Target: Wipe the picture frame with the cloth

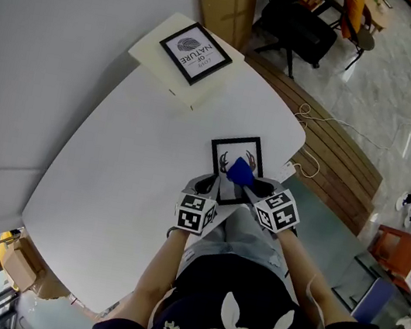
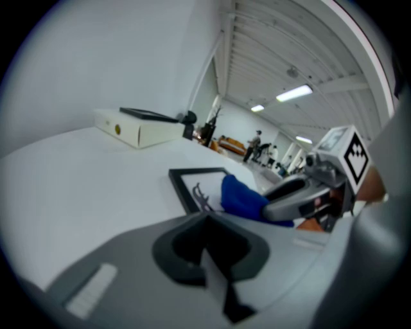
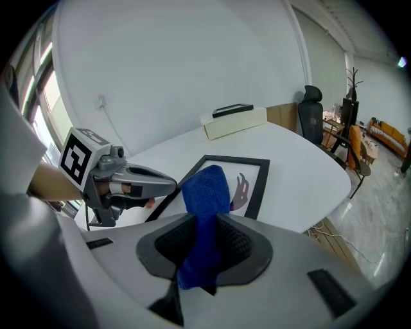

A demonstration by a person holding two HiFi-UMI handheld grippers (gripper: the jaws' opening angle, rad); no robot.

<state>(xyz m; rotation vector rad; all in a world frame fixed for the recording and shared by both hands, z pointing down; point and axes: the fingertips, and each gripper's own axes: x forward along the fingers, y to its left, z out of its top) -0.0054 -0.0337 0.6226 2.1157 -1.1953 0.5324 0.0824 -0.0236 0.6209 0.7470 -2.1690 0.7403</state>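
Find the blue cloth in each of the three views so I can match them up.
Head view: blue cloth just right of centre, over the picture frame.
Left gripper view: right of centre, over the frame.
Right gripper view: centre, clamped between the jaws.
Shared landmark: the black picture frame, visible in all three.

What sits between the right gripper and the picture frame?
The blue cloth: the right gripper is shut on it, and its free end reaches over the picture frame. The right gripper view shows it.
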